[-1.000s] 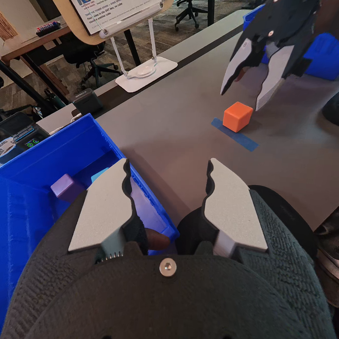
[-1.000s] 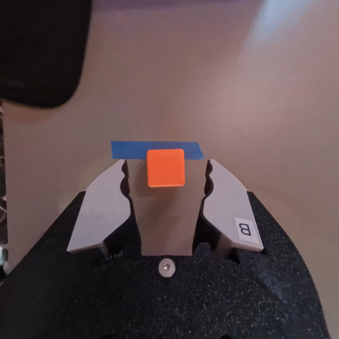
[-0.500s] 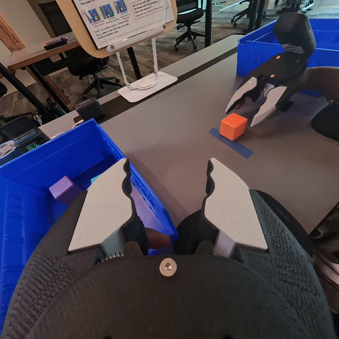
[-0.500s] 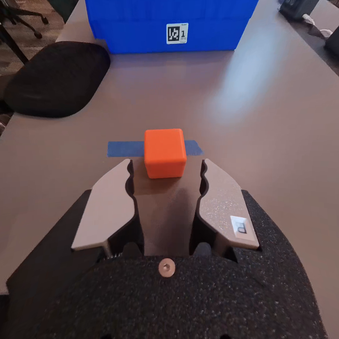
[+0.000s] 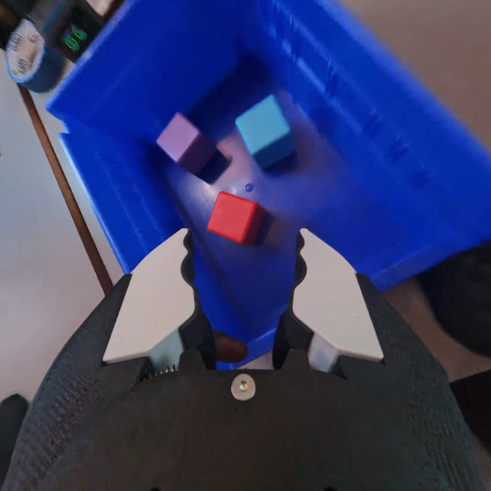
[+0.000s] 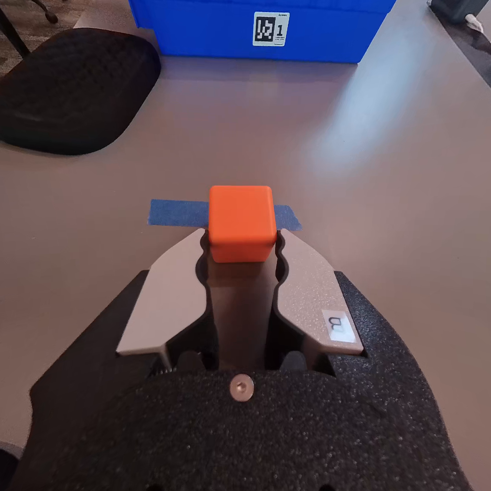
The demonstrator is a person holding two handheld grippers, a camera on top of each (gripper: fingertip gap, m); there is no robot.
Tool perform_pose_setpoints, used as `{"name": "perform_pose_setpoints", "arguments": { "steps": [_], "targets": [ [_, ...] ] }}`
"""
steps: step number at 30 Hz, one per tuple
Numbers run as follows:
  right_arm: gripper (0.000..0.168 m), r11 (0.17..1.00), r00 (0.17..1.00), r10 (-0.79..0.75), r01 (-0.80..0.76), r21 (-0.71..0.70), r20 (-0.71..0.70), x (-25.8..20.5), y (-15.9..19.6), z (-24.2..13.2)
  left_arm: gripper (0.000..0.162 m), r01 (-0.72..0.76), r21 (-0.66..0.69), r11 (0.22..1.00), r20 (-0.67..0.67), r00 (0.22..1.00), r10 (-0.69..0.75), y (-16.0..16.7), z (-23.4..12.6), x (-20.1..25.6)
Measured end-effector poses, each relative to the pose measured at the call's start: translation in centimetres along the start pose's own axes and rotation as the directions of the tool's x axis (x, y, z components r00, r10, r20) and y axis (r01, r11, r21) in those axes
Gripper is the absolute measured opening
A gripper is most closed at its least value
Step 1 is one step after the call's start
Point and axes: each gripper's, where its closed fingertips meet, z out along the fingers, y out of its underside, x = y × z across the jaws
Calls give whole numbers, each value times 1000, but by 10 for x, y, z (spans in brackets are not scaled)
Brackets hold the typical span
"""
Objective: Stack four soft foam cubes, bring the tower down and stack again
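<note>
In the left wrist view, a red cube (image 5: 233, 216), a purple cube (image 5: 183, 140) and a teal cube (image 5: 263, 130) lie apart on the floor of a blue bin (image 5: 372, 132). My left gripper (image 5: 244, 230) is open and empty above the bin, its tips just short of the red cube. In the right wrist view, an orange cube (image 6: 240, 215) sits on the table over a strip of blue tape (image 6: 178, 212). My right gripper (image 6: 240, 232) is low at the table, its fingertips pressed against the cube's near sides.
A second blue bin (image 6: 212, 32) with a white tag stands at the table's far end. A black oval pad (image 6: 71, 90) lies at the left. Beside the first bin are a roll of blue tape (image 5: 29, 61) and a dark device (image 5: 71, 39) with green lights. Spacing between my two grippers at the tips: around 40 cm.
My left gripper has swung left and tilted down over the bin, so the cubes inside now show. My right gripper has moved forward and closed its fingers onto the orange cube.
</note>
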Motion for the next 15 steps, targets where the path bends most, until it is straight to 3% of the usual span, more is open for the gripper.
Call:
{"name": "perform_pose_setpoints", "arguments": {
  "steps": [4,10,12,15],
  "targets": [
    [47,1000,1000,2,-2,0,0,0,0,0,72,-139,-133,981,-129,984,122,12,31,-5],
    [47,1000,1000,4,-4,0,4,0,0,1,64,-210,-286,935,-202,967,155,30,62,-7],
    [47,1000,1000,3,-3,0,3,0,0,1,52,-230,-303,925,-179,967,182,30,68,-10],
    [47,1000,1000,1,-1,0,1,0,0,1,51,-207,-270,940,-193,968,158,22,67,-7]
  ]
}}
